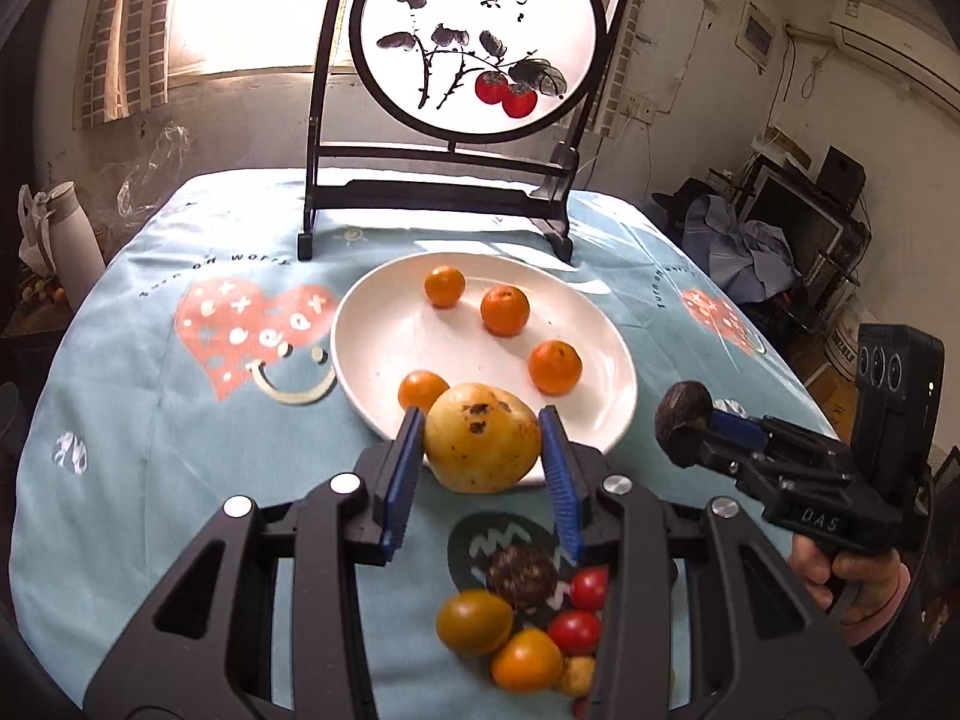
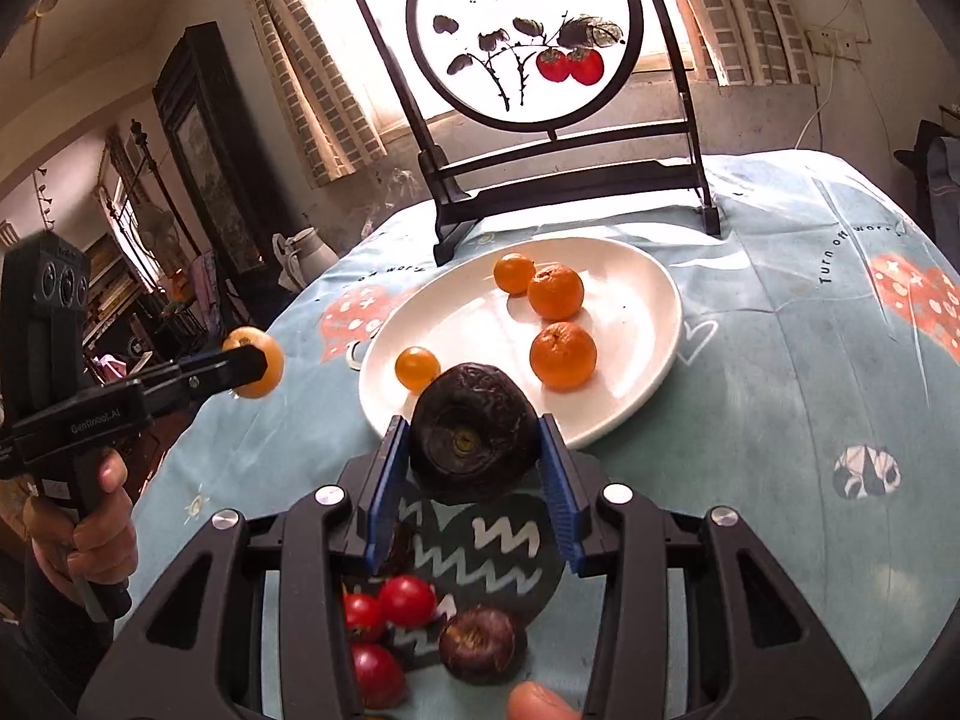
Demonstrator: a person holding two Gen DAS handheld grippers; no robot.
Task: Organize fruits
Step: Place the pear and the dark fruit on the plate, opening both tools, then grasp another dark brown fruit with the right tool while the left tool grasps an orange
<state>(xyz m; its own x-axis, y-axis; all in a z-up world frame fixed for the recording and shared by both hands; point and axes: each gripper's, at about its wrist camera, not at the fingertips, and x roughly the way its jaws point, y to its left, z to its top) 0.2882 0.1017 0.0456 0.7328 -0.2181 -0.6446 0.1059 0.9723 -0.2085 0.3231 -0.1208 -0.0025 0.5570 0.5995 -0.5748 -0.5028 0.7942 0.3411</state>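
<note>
My left gripper [image 1: 482, 420] is shut on a yellow, brown-spotted fruit [image 1: 486, 456], held above the near rim of a white plate [image 1: 390, 336]. Several small oranges [image 1: 504, 310] lie on that plate. In the right wrist view my right gripper [image 2: 473, 426] is shut on a dark brown round fruit [image 2: 474, 444], also over the near rim of the plate [image 2: 480, 324]. Each gripper shows in the other's view: the right one [image 1: 690, 426] with its dark fruit, the left one [image 2: 258, 363] with its yellow fruit. Loose fruit lies below me: red tomatoes [image 2: 407, 600], a dark purple fruit [image 2: 480, 636], an orange fruit [image 1: 527, 660].
A black-framed round painted screen [image 1: 438, 192] stands behind the plate at the table's far side. The round table wears a light blue printed cloth [image 1: 150, 420]. A white jug [image 1: 72, 240] stands beyond the left edge. A person's hands hold both gripper handles.
</note>
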